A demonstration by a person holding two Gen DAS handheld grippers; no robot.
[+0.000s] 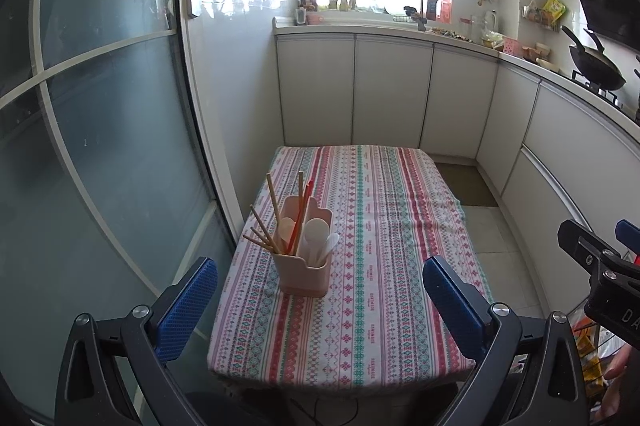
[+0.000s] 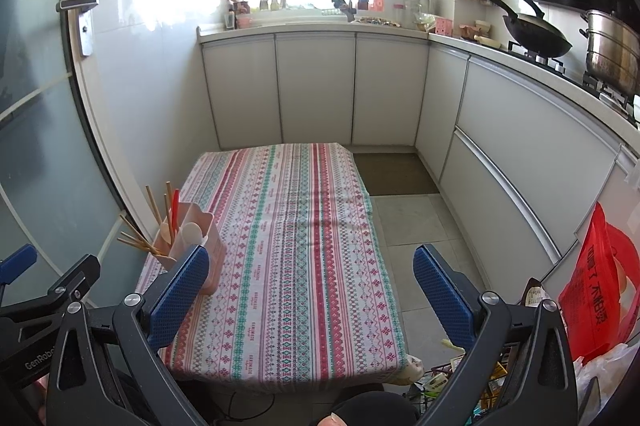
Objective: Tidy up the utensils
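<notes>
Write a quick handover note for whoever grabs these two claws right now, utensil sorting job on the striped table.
Left claw: open, empty, held back from the table's near edge.
Right claw: open, empty, also held back.
The pink utensil holder stands upright on the left side of the striped tablecloth. It holds wooden chopsticks, a red chopstick and white spoons.
Done: no loose utensils are visible on the cloth.
Left: probably only a check; the wooden chopsticks splay outward and could be straightened.

Right tongs [image 2: 312, 278] open over striped tablecloth [image 2: 304, 226]; pink utensil holder [image 2: 208, 246] w/ chopsticks [image 2: 138, 238] left.
</notes>
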